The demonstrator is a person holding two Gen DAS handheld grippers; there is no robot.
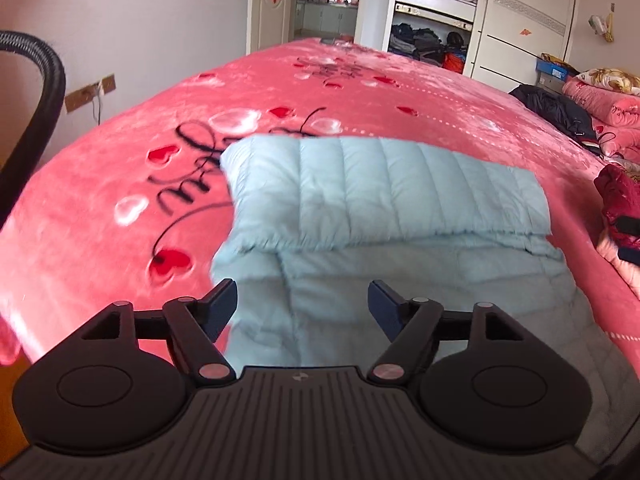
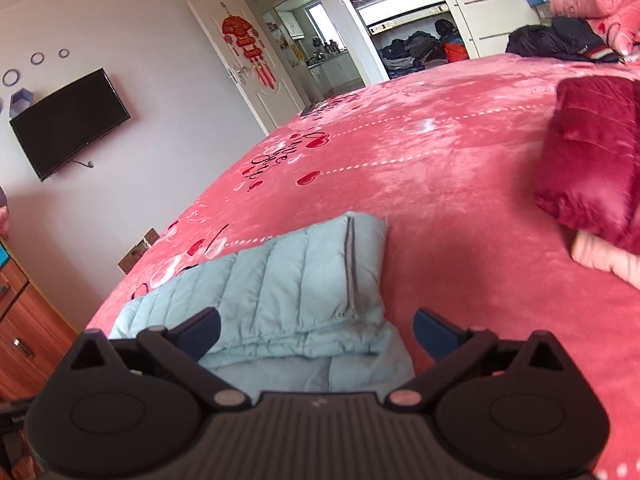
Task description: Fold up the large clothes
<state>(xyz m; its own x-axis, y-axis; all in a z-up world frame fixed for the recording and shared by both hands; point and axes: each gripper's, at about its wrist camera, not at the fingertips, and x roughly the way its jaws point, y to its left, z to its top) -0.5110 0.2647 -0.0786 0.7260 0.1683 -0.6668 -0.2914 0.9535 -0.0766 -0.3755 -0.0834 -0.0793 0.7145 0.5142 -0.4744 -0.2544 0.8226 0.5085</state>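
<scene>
Pale-blue quilted puffer jacket (image 1: 384,188) lay folded just beyond both spread, empty fingers (image 1: 224,304) — soft, light, slippery; best pinched at its hem.

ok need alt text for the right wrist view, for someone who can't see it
A light blue puffer jacket, partly folded over itself, lies on a pink heart-print blanket just beyond the open right gripper, which holds nothing. A dark red padded garment lies to the right; a wall TV and an open wardrobe stand behind.

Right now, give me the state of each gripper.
Left gripper: open, holding nothing, above the light blue puffer jacket.
Right gripper: open, holding nothing.
</scene>
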